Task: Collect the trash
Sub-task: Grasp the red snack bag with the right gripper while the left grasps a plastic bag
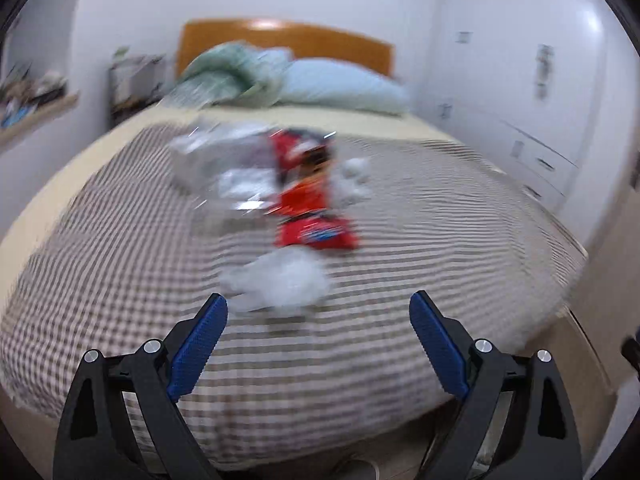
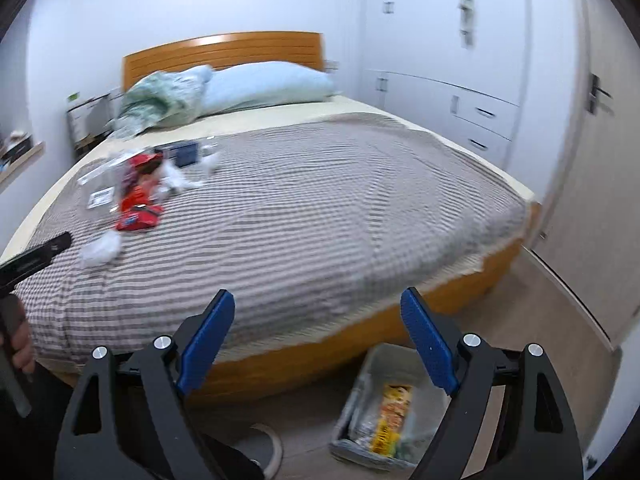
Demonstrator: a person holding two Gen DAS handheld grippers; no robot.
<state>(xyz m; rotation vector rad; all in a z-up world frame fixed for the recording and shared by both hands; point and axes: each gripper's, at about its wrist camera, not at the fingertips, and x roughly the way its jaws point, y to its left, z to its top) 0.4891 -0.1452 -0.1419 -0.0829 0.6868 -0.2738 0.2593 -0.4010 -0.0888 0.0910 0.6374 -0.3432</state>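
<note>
Trash lies on the checked bedspread (image 1: pixel 120 280): a crumpled white tissue (image 1: pixel 280 280), red snack wrappers (image 1: pixel 312 208), clear plastic packaging (image 1: pixel 212 156) and more white tissue (image 1: pixel 356 180). My left gripper (image 1: pixel 318 308) is open and empty, just short of the near tissue. In the right wrist view the same pile shows at the left: the tissue (image 2: pixel 100 250), the red wrappers (image 2: pixel 138 204) and a dark blue box (image 2: pixel 182 152). My right gripper (image 2: pixel 318 304) is open and empty over the bed's foot. A lined bin (image 2: pixel 360 396) holding a yellow wrapper (image 2: pixel 394 416) stands on the floor below it.
Pillows (image 2: pixel 264 86) and a bunched green quilt (image 2: pixel 156 100) lie by the wooden headboard (image 2: pixel 224 50). White wardrobes and drawers (image 2: pixel 480 112) line the right wall. A slipper (image 2: pixel 264 444) lies on the floor by the bin. A shelf (image 1: pixel 36 112) is at the left.
</note>
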